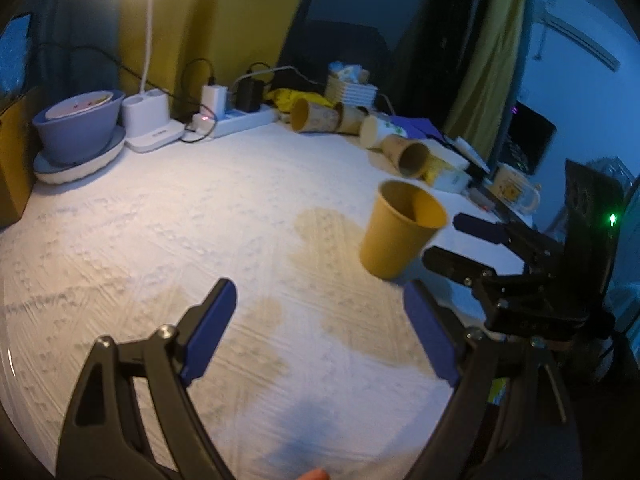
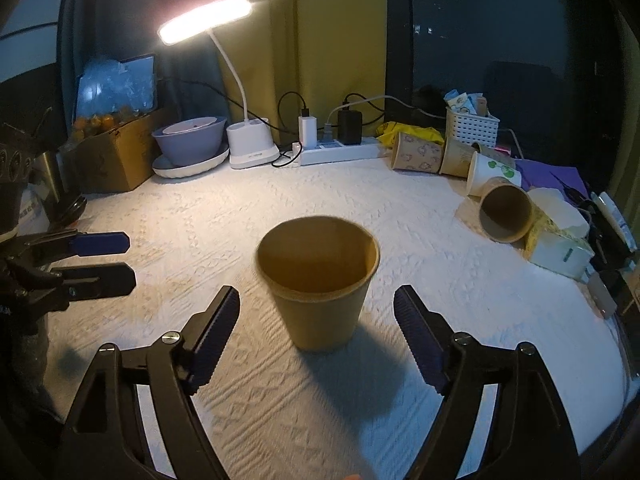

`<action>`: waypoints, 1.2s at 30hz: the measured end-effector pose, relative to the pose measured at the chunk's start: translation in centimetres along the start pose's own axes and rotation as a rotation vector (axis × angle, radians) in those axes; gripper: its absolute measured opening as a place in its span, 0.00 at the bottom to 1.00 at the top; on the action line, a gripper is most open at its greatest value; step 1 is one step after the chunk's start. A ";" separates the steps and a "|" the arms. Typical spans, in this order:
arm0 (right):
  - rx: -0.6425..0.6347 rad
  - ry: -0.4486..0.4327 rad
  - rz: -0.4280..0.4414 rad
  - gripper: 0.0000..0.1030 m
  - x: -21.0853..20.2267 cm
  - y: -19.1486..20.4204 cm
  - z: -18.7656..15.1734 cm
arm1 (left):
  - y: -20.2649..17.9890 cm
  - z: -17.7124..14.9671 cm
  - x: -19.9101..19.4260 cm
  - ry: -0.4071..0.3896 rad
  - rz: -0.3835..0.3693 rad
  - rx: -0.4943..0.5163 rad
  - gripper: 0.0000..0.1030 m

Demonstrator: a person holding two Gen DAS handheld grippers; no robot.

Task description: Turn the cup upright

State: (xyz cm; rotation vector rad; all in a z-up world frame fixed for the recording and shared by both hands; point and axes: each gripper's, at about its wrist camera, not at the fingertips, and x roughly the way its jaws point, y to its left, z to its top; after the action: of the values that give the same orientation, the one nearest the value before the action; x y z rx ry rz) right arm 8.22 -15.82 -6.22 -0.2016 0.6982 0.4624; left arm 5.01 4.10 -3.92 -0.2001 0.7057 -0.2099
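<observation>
cup [image 2: 318, 280]: paper, upright on the surface, looks empty, light, crushable | right gripper [image 2: 316, 316]: fingers spread either side, not touching | left gripper [image 1: 316, 324]: fingers spread, empty | tip: pinch softly mid-wall, rim dents easy

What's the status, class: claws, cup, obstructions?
Both claws open, left, right. Yellow paper cup upright on the cloth, mouth up, between right claw's fingers, untouched. Nothing blocking.

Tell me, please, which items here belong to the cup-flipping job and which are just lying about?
Job: brown paper cup, standing mouth-up; right tool, open around it.

Lying about: four tipped cups, desk lamp, power strip, purple bowl, white basket.
</observation>
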 end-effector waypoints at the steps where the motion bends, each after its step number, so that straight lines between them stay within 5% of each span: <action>1: -0.001 0.001 -0.001 0.80 -0.3 0.1 -0.1 | -0.4 -0.2 -0.1 0.000 -0.008 0.006 0.84; 14: 0.043 0.020 -0.094 0.80 -6.1 -0.4 -2.4 | -5.2 -2.3 -0.7 0.034 -0.056 0.080 0.84; 25: 0.050 -0.069 -0.167 0.80 -12.3 -1.2 -1.1 | -8.1 0.3 -5.2 -0.140 -0.060 0.148 0.84; 36: 0.044 -0.170 -0.212 0.80 -16.4 -1.4 1.5 | -10.1 3.9 -10.1 -0.321 0.040 0.189 0.84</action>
State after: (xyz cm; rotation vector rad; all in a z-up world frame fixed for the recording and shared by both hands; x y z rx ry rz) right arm -1.24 -22.14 5.77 -0.1905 0.5130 0.2579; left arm -1.18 -2.52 7.74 -0.0365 0.3673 -0.1994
